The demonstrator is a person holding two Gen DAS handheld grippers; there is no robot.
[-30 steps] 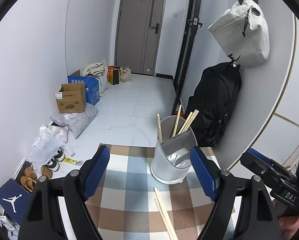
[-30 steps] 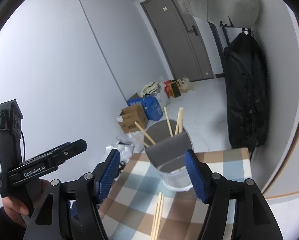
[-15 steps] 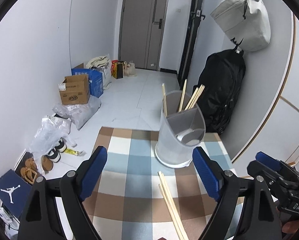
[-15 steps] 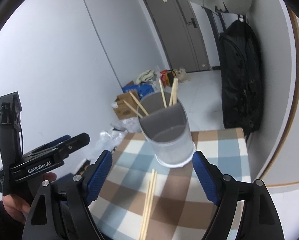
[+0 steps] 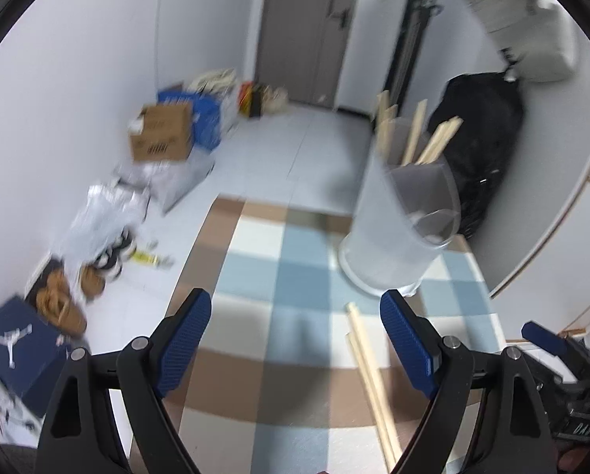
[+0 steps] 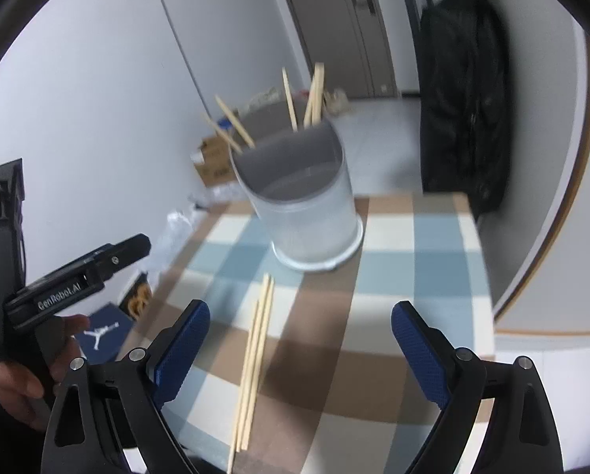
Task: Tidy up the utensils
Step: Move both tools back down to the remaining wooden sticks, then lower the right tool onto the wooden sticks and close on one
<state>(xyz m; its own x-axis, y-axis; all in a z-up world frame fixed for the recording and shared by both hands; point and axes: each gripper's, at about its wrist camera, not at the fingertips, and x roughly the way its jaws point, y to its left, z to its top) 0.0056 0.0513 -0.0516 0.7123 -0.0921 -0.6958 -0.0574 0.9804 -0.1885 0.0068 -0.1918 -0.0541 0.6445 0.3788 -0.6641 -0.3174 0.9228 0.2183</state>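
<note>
**2 grippers above loose chopsticks**

Left wrist view: left gripper (image 5: 295, 335) spread, nothing between its blue pads; loose chopsticks (image 5: 368, 371) lie on the checked cloth (image 5: 279, 316) at 5 o'clock, utensil holder (image 5: 401, 229) at 1 o'clock.

Right wrist view: right gripper (image 6: 299, 345), jaws just widened, grasps nothing; chopsticks at 7 o'clock, holder at 12. "GenRobot.AI" reads on the left gripper at 9 o'clock.

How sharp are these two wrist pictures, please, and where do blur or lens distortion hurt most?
Left wrist view: motion blur smears the holder, the boxes and the loose chopsticks; only the left gripper is crisp. Right wrist view: milder blur, the chopsticks readable, the right gripper sharp. Both views: fisheye bends walls and table edge, with dark corners.
</note>
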